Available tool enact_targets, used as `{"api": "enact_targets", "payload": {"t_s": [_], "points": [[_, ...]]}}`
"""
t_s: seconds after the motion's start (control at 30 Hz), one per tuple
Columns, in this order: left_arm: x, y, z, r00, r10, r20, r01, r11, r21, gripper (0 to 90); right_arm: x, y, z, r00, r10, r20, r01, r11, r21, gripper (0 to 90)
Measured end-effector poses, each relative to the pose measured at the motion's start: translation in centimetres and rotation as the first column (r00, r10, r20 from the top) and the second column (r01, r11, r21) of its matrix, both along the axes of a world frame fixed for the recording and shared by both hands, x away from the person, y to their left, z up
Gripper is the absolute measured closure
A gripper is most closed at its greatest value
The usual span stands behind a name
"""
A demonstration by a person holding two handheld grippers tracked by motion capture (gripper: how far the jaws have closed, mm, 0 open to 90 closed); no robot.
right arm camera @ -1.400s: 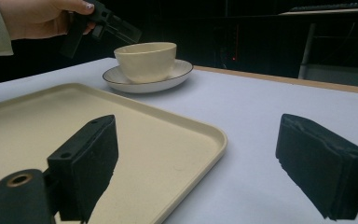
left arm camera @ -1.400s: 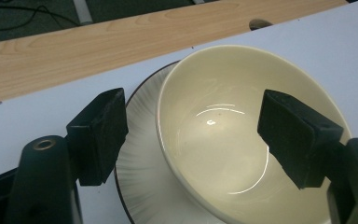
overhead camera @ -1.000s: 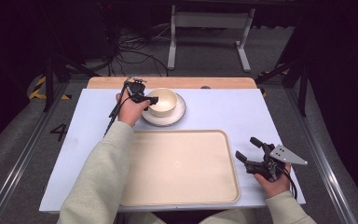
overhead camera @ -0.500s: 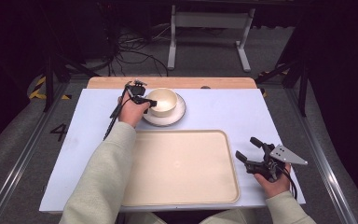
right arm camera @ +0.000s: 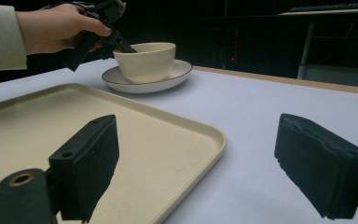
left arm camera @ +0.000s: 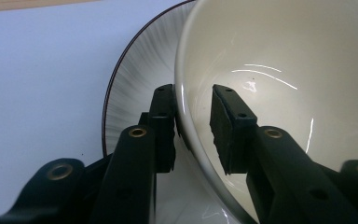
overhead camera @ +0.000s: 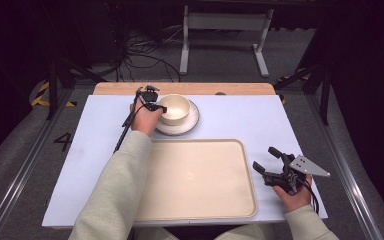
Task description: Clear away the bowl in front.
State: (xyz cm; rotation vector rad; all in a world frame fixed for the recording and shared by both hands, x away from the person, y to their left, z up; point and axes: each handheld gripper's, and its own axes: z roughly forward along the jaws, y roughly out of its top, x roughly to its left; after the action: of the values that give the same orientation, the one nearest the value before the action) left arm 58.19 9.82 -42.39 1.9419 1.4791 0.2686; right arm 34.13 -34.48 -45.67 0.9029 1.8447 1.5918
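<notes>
A cream bowl [overhead camera: 174,107] [left arm camera: 284,70] [right arm camera: 145,60] stands on a grey streaked plate [overhead camera: 192,120] [left arm camera: 130,84] [right arm camera: 177,72] at the back of the table. My left gripper [overhead camera: 161,107] [left arm camera: 193,121] straddles the bowl's left rim, one jaw outside the wall and one inside. Its jaws have just been closing; the outer pad lies against the wall, and a thin gap still shows at the inner pad. My right gripper [overhead camera: 264,158] [right arm camera: 196,154] rests open at the front right, nothing between its pads.
A large cream tray [overhead camera: 195,180] [right arm camera: 51,121] lies bare at the front middle, just left of the right gripper. A wooden strip [overhead camera: 230,88] runs along the table's far edge. White table surface [overhead camera: 240,120] lies bare right of the plate.
The left gripper's jaws have narrowed around the bowl's rim. Both hands, the bowl and the plate stay in place.
</notes>
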Motion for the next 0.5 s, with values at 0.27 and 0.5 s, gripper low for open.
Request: {"api": "enact_targets", "payload": {"t_s": [0.27,0.5], "points": [[-0.01,-0.13,0.39,0.9990,0.042,-0.015,-0.042,0.9990,0.015,82.5,0.01,-0.02,0.00,1.0000,-0.001,-0.002,0.001,1.0000,0.004,14.6],[-0.10,-0.11,0.85,0.9985,0.051,-0.019,-0.051,0.9986,-0.013,83.0,0.01,-0.02,0.00,1.0000,-0.002,-0.003,0.002,1.0000,0.004,14.7]]}}
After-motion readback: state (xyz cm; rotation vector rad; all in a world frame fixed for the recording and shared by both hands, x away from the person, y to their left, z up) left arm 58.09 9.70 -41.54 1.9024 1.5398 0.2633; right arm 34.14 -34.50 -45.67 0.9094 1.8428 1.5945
